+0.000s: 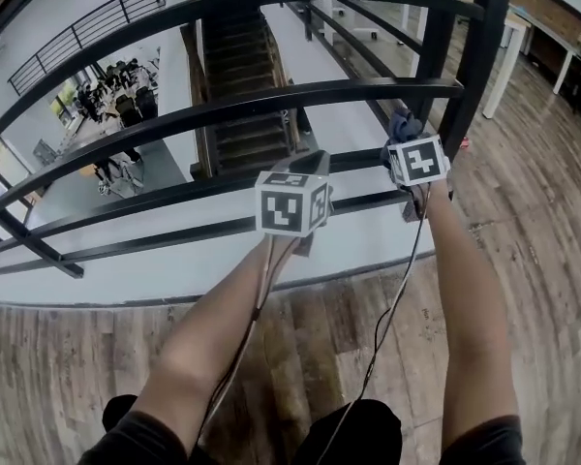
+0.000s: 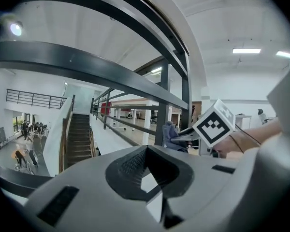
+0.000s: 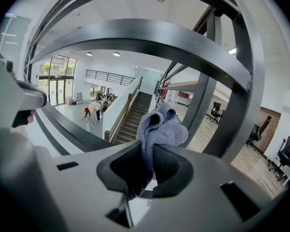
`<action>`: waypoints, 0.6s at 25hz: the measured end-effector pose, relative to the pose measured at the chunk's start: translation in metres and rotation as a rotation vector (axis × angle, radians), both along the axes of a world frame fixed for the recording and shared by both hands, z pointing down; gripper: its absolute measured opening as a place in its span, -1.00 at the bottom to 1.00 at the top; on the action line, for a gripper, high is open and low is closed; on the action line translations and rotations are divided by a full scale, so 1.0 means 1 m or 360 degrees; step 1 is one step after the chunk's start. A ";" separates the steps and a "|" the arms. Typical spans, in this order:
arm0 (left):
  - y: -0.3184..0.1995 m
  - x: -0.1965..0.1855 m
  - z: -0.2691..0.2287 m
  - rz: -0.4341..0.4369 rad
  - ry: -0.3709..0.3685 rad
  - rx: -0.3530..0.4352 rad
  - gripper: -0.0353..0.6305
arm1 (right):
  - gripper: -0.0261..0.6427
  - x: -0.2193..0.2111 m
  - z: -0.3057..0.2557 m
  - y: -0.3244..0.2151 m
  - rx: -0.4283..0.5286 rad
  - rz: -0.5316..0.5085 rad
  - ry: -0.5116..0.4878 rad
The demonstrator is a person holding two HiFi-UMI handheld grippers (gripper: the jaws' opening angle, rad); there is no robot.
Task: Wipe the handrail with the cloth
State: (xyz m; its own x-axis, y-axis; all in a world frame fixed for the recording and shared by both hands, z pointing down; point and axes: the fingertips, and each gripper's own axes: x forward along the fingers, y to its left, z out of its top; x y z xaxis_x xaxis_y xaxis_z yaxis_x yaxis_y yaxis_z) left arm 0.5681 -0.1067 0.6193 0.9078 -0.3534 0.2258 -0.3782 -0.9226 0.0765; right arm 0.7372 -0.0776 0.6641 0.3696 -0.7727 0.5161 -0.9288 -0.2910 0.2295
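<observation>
The dark metal handrail (image 1: 271, 0) curves across the head view above two lower bars (image 1: 271, 102), with an upright post (image 1: 462, 66) at the right. My right gripper (image 1: 405, 139) is shut on a blue-grey cloth (image 1: 403, 121), bunched just left of the post between two bars. In the right gripper view the cloth (image 3: 160, 127) sticks up from the right gripper (image 3: 147, 153), under a bar (image 3: 150, 37). My left gripper (image 1: 312, 161) hangs lower and to the left, close to a bar. Its jaws (image 2: 146, 152) look shut with nothing in them. The cloth (image 2: 170, 133) shows there too.
Beyond the railing a staircase (image 1: 240, 76) drops to a lower floor where several people (image 1: 116, 100) stand. I stand on a wooden floor (image 1: 552, 221). A white table (image 1: 508, 37) is at the far right, and office chairs (image 3: 285, 153) beyond the post.
</observation>
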 end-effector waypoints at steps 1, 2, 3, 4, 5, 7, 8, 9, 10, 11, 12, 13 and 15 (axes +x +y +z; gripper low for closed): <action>0.003 0.006 -0.001 0.0006 0.0010 0.0001 -0.88 | -0.72 0.014 -0.004 0.005 0.0000 0.0030 0.0065; 0.005 0.012 -0.002 0.0009 0.0015 0.0004 -0.88 | -0.72 0.028 -0.009 0.009 -0.0005 0.0062 0.0134; 0.006 0.016 -0.001 0.0012 0.0014 0.0007 -0.88 | -0.72 0.039 -0.011 0.013 -0.0010 0.0086 0.0176; 0.008 0.020 0.000 0.0016 0.0010 0.0007 -0.88 | -0.72 0.046 -0.011 0.017 -0.0010 0.0103 0.0181; 0.010 0.021 0.002 0.0020 0.0003 0.0006 -0.88 | -0.72 0.051 -0.010 0.021 -0.0002 0.0117 0.0176; 0.011 0.020 0.005 0.0022 -0.0012 0.0001 -0.88 | -0.72 0.064 -0.012 0.029 0.0027 0.0156 0.0212; 0.010 0.018 0.007 0.0017 -0.0020 -0.0001 -0.88 | -0.72 0.070 -0.014 0.032 0.0039 0.0173 0.0231; 0.008 0.015 0.008 0.0009 -0.0028 0.0000 -0.88 | -0.72 0.076 -0.015 0.035 0.0046 0.0189 0.0240; 0.005 0.011 0.010 -0.0001 -0.0040 0.0006 -0.88 | -0.72 0.080 -0.016 0.037 0.0049 0.0206 0.0246; 0.003 0.006 0.011 -0.0015 -0.0054 0.0015 -0.88 | -0.72 0.084 -0.015 0.039 0.0050 0.0220 0.0252; 0.000 -0.001 0.012 -0.0033 -0.0067 0.0023 -0.88 | -0.72 0.085 -0.015 0.041 0.0056 0.0232 0.0263; -0.005 -0.010 0.012 -0.0056 -0.0072 0.0027 -0.88 | -0.72 0.085 -0.017 0.042 0.0077 0.0242 0.0279; -0.015 -0.034 0.008 -0.0106 -0.0054 0.0027 -0.88 | -0.72 0.072 -0.028 0.044 0.0202 0.0237 0.0317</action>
State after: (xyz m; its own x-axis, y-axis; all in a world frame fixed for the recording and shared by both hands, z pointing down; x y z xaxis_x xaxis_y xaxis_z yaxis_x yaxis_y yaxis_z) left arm 0.5343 -0.1219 0.6274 0.8742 -0.4166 0.2494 -0.4407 -0.8964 0.0475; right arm 0.8090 -0.0338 0.6362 0.5686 -0.7559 0.3245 -0.8137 -0.4592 0.3563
